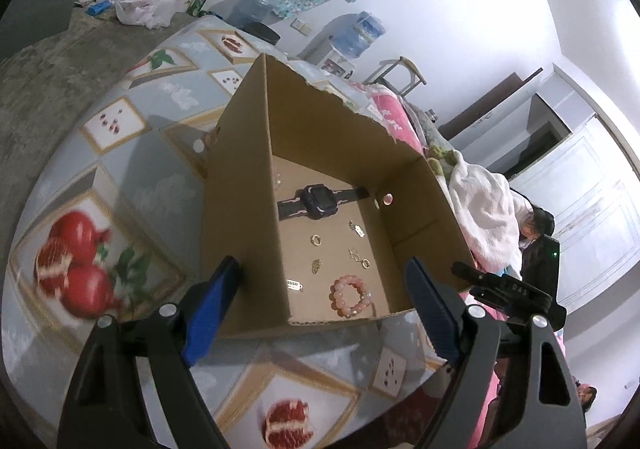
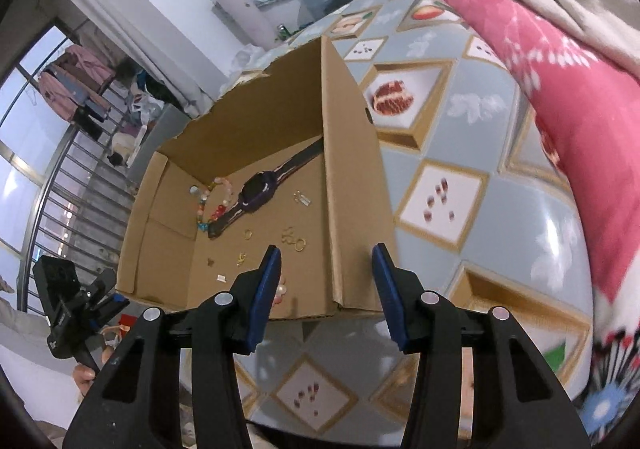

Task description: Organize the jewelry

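An open cardboard box (image 1: 240, 209) sits on a table with a fruit-print cloth (image 1: 132, 153). On its floor lie a dark smartwatch (image 1: 318, 201), a pink bead bracelet (image 1: 351, 295), several gold rings (image 1: 316, 239) and small charms. The right wrist view shows the box (image 2: 352, 209), the watch (image 2: 258, 195), a multicoloured bead bracelet (image 2: 208, 209) and rings (image 2: 300, 245). My left gripper (image 1: 324, 281) is open and empty, straddling the box's near left corner. My right gripper (image 2: 326, 269) is open and empty, straddling the box's right wall. The other gripper (image 2: 68, 313) shows at far left.
A pink blanket (image 2: 568, 97) and white bedding (image 1: 488, 209) lie beside the table. A plastic bag (image 1: 148, 5), water bottles (image 1: 360, 33) and a chair (image 1: 400, 73) stand beyond. A window with railings (image 2: 60, 185) is on the left in the right wrist view.
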### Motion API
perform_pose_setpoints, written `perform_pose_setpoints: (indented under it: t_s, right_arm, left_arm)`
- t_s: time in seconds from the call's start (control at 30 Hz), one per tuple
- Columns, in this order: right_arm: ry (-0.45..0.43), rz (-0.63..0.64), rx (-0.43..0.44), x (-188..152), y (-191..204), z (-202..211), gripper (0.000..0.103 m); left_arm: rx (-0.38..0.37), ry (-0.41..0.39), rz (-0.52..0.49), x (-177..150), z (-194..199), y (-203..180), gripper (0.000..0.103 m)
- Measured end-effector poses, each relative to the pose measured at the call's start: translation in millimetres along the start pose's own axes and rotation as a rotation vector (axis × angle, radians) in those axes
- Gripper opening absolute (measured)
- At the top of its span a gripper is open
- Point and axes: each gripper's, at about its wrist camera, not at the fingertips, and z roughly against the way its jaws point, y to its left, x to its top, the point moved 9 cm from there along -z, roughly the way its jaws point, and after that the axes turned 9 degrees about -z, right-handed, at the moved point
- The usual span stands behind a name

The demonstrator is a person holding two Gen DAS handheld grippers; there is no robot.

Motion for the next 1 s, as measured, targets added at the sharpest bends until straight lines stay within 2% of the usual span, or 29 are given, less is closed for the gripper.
perform_pose_setpoints:
  t_s: [0.2, 0.23, 0.3, 0.37, 0.4, 0.53, 0.6, 0.7, 0.77, 0.87, 1.0]
  right_arm:
    - [-0.066, 0.006, -0.001, -6, -3, 7, 0.047]
    - [-0.092, 0.012, -0.014, -7, -4, 14, 0.047]
    - [-0.175, 0.037, -0.06, -8, -4, 34, 0.056]
    - [-0.243, 0.078, -0.11, -15, -1, 52, 0.061]
    - [-0.258, 0.094, -0.121, -19, 2, 58, 0.064]
    - [-0.295, 0.164, -0.144, -40, 18, 69, 0.074]
    - [-0.307, 0.206, -0.154, -51, 29, 69, 0.083]
    - [-0.304, 0.268, -0.182, -64, 46, 62, 0.088]
    - [-0.293, 0.3, -0.193, -71, 54, 57, 0.09]
    - [-0.282, 0.318, -0.209, -77, 61, 50, 0.091]
    - [-0.272, 0.302, -0.228, -80, 65, 42, 0.095]
  left_arm:
    - [0.031, -0.028, -0.045, -12, 12, -7, 0.082]
    - [0.078, -0.063, -0.061, -11, 20, -7, 0.082]
    - [0.162, -0.122, -0.102, -8, 34, -9, 0.084]
    - [0.251, -0.176, -0.156, -7, 52, -17, 0.091]
    - [0.282, -0.195, -0.175, -8, 58, -21, 0.098]
    - [0.388, -0.252, -0.238, -13, 78, -37, 0.098]
    - [0.444, -0.252, -0.253, -18, 83, -42, 0.098]
    - [0.566, -0.267, -0.25, -23, 87, -46, 0.098]
    - [0.628, -0.26, -0.289, -25, 84, -49, 0.098]
    - [0.678, -0.236, -0.337, -27, 82, -52, 0.098]
    - [0.724, -0.185, -0.332, -28, 71, -46, 0.098]
